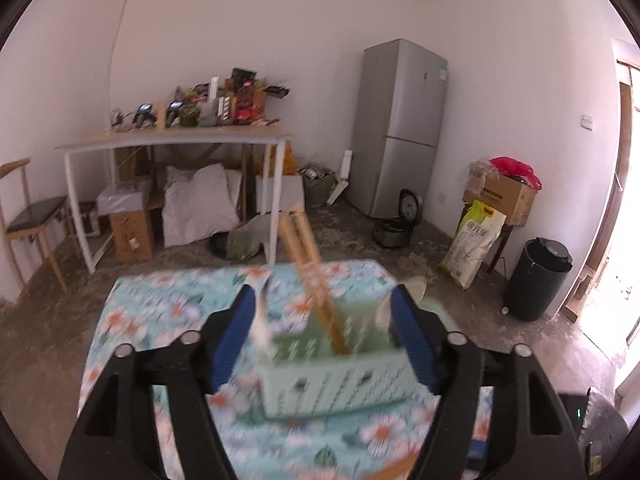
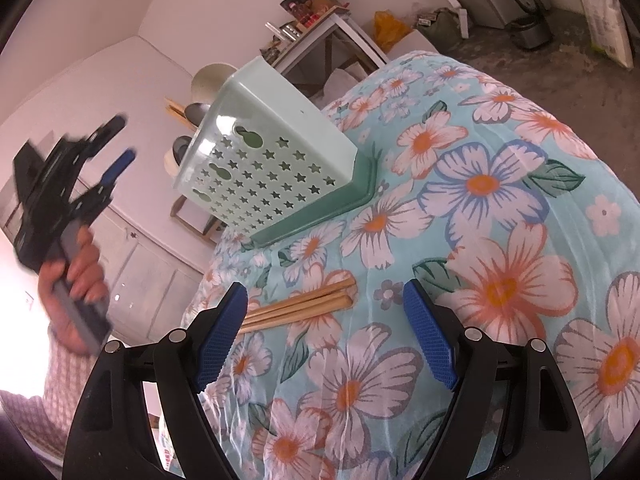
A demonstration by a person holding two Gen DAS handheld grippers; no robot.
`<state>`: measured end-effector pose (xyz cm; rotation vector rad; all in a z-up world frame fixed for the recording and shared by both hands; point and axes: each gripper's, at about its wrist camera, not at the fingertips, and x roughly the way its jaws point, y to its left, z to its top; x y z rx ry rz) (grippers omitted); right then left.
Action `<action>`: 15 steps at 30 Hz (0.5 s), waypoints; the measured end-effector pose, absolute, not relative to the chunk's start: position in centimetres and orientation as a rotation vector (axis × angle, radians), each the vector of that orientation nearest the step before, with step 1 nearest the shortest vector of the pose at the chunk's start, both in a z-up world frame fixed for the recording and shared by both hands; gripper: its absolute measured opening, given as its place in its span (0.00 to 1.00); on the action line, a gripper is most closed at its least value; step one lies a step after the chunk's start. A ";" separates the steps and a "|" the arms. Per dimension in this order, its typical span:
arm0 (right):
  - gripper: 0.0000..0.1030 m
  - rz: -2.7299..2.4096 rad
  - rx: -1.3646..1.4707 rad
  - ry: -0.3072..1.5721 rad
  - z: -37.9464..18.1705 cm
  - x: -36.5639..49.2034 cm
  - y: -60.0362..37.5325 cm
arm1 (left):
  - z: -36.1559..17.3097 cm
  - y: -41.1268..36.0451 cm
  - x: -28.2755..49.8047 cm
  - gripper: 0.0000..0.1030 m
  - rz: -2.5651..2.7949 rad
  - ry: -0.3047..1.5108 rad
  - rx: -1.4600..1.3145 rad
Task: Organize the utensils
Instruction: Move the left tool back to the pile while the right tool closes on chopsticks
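A mint-green utensil holder (image 1: 336, 380) with star-shaped holes stands on the floral tablecloth (image 1: 160, 312); it also shows in the right wrist view (image 2: 272, 152). Wooden chopsticks (image 1: 312, 276) and spoons (image 1: 384, 308) stick out of it. My left gripper (image 1: 324, 300) is open and empty, just above and in front of the holder; the right wrist view shows it (image 2: 120, 148) held up in a hand, left of the holder. My right gripper (image 2: 324, 292) is open over the cloth, with several wooden chopsticks (image 2: 304, 306) lying between its fingers.
A white table (image 1: 176, 140) loaded with clutter stands at the far wall. A grey fridge (image 1: 400, 128), a rice cooker (image 1: 396, 228), a rice sack (image 1: 476, 244), a cardboard box (image 1: 504, 196) and a black bin (image 1: 536, 284) stand to the right. A chair (image 1: 32, 216) is at left.
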<state>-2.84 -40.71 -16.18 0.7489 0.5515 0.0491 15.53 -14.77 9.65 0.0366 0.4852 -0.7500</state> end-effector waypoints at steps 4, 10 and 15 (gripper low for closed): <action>0.74 0.052 0.715 0.603 -15.5 -2.1 -40.1 | 6.8 -10.1 13.9 0.77 -0.691 0.570 0.007; 0.74 0.175 0.537 0.640 -12.7 1.1 -36.0 | -0.3 -3.9 12.1 0.77 -0.576 0.769 0.031; 0.66 0.222 0.331 0.710 -12.5 4.1 -30.8 | -4.1 0.1 11.6 0.77 -0.450 0.873 -0.049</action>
